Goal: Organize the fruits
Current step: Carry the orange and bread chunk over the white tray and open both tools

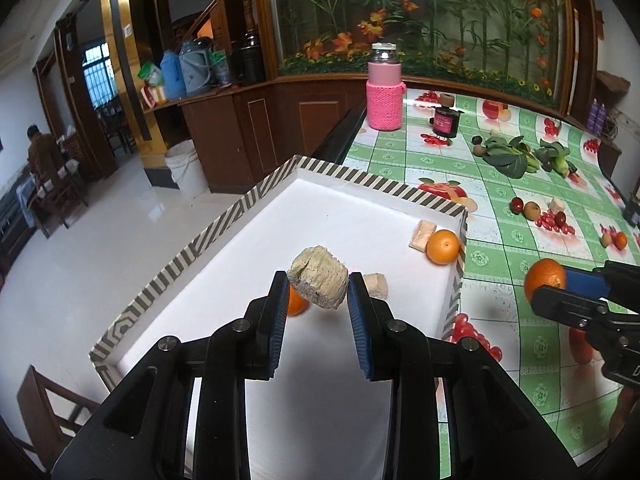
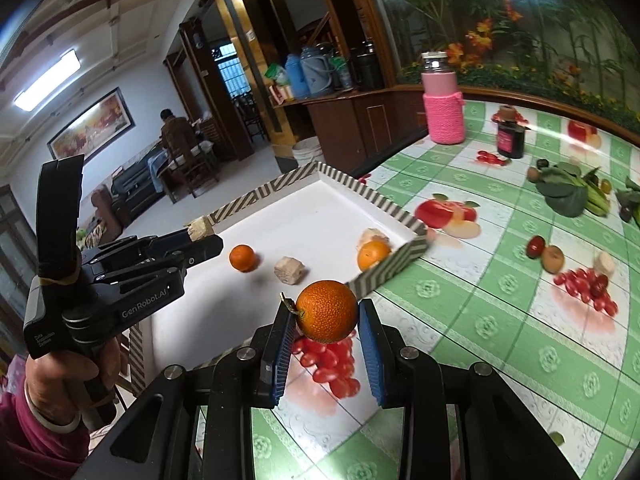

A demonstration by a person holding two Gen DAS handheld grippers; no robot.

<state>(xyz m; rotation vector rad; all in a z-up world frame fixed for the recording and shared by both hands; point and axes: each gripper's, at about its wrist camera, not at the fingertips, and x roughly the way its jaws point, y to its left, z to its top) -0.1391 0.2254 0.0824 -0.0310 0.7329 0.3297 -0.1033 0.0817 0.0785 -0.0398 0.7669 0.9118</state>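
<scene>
Left tongs (image 1: 318,286) clamp pale fibrous chunk (image 1: 318,282) above white striped-rim tray (image 1: 256,196) | right tongs (image 2: 325,316) grip round orange (image 2: 327,311) near tray's right corner, over tabletop (image 2: 500,280) | next, likely: lower both inside.

"GenRobot.AI" printed on left gripper (image 2: 200,236) body.

Glossy white floor (image 1: 120,216), dark wood cabinets (image 1: 256,120) (floral mural (image 1: 420,12) behind)

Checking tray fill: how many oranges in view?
3. Two in the tray: orange mid-tray, orange by its corner. One orange in the right gripper. More may be hidden.
</scene>
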